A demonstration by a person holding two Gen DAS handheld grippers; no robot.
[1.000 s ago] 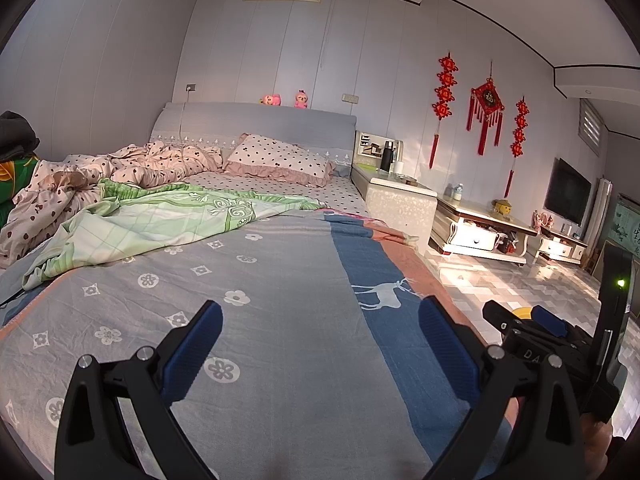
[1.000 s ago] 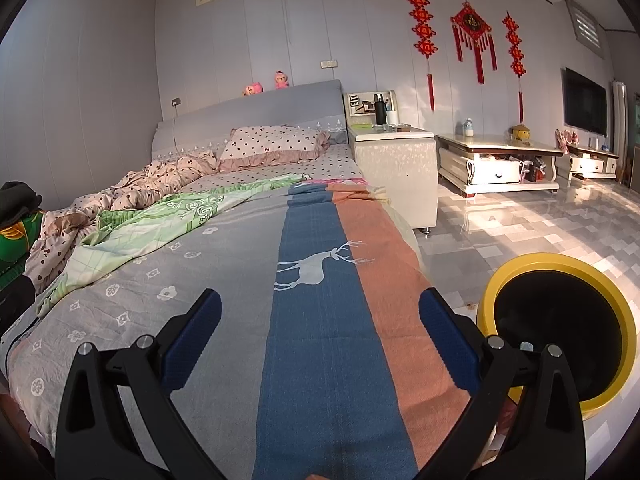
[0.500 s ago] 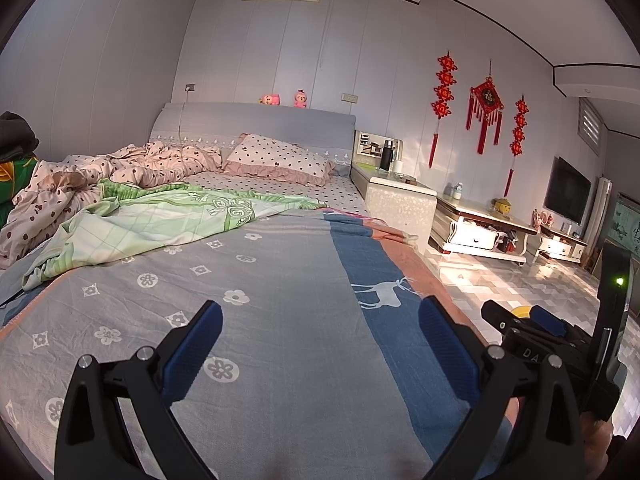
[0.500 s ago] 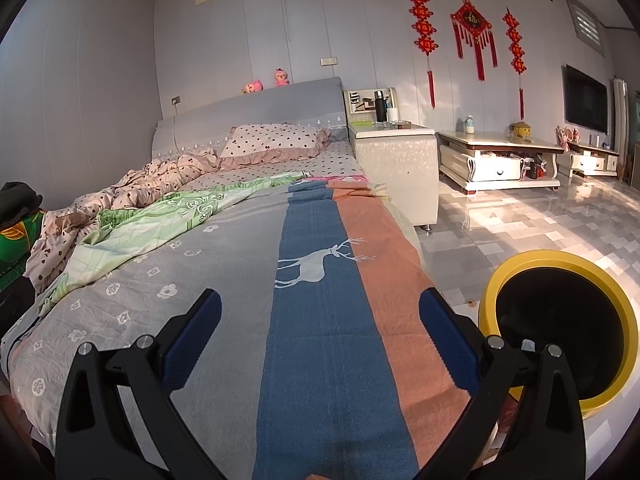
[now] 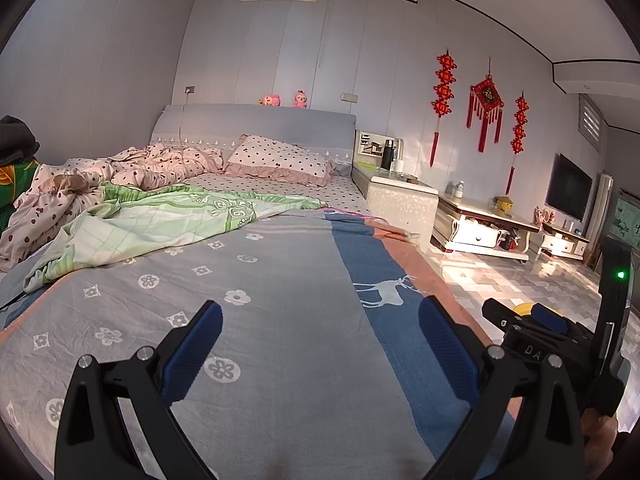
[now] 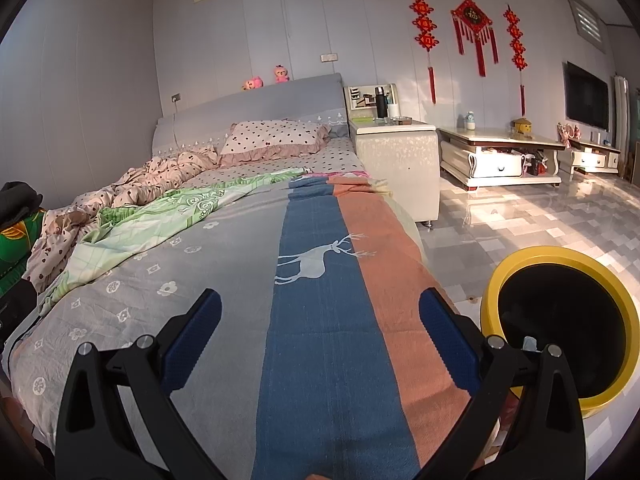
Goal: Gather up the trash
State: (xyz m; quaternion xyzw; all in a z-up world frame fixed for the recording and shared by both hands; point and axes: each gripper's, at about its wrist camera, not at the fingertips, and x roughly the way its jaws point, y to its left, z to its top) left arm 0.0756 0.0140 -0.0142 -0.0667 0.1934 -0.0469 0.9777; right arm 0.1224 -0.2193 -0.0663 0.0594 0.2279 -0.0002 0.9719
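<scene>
Yellow bin (image 6: pixel 560 320) stands beside the bed (image 6: pixel 320 320); both tongs (image 5: pixel 320 344) (image 6: pixel 320 332) released, empty.

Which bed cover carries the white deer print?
The striped grey, blue and orange blanket under both open grippers; the deer sits on its blue band. The green quilt has swirls.

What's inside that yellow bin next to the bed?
In the right wrist view, the yellow bin has a dark interior. One small pale scrap shows near its bottom edge. The right tool, open, hides part of the opening, and the rest is too dark to read.
</scene>
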